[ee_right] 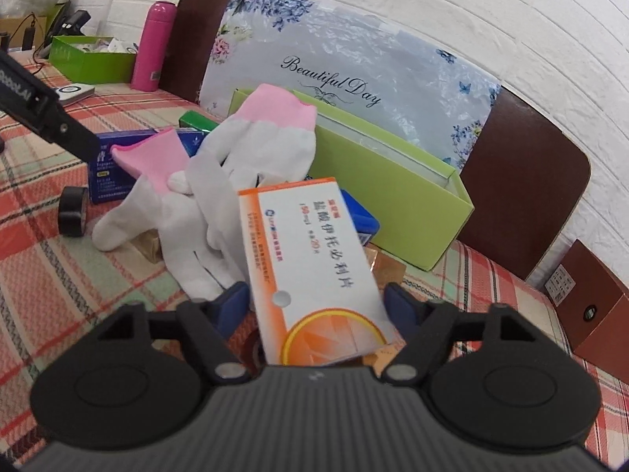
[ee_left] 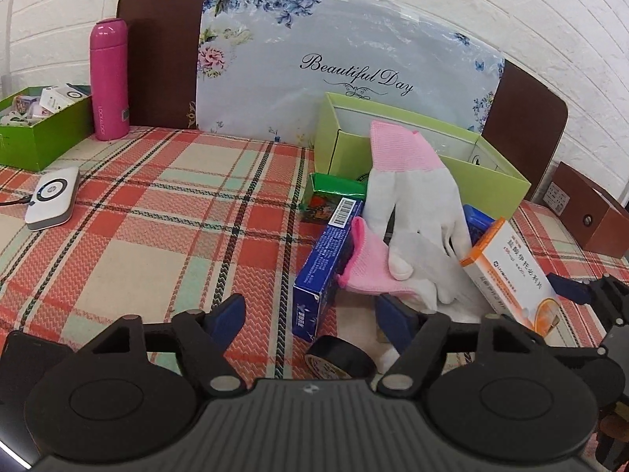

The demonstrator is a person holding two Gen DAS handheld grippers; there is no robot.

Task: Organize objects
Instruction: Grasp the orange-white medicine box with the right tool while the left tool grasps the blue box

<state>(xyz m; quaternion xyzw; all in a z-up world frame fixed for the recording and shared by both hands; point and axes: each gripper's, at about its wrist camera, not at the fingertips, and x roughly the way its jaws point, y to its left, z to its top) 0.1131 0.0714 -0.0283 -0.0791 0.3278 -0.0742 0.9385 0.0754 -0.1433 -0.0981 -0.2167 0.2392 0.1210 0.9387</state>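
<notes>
Right wrist view: the right gripper [ee_right: 317, 303] has the orange and white medicine box [ee_right: 310, 263] between its pads, but I cannot tell if they squeeze it. Left of the box lie white gloves [ee_right: 188, 212]. Left wrist view: the left gripper [ee_left: 310, 310] is released, near the blue box [ee_left: 328, 263].

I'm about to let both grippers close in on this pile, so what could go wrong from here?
1. The orange-and-white medicine box lies tilted between the right gripper pads, propped on the pile; it may slip.
2. A white glove drapes over the blue box before the left gripper; lifting may drag it.
</notes>
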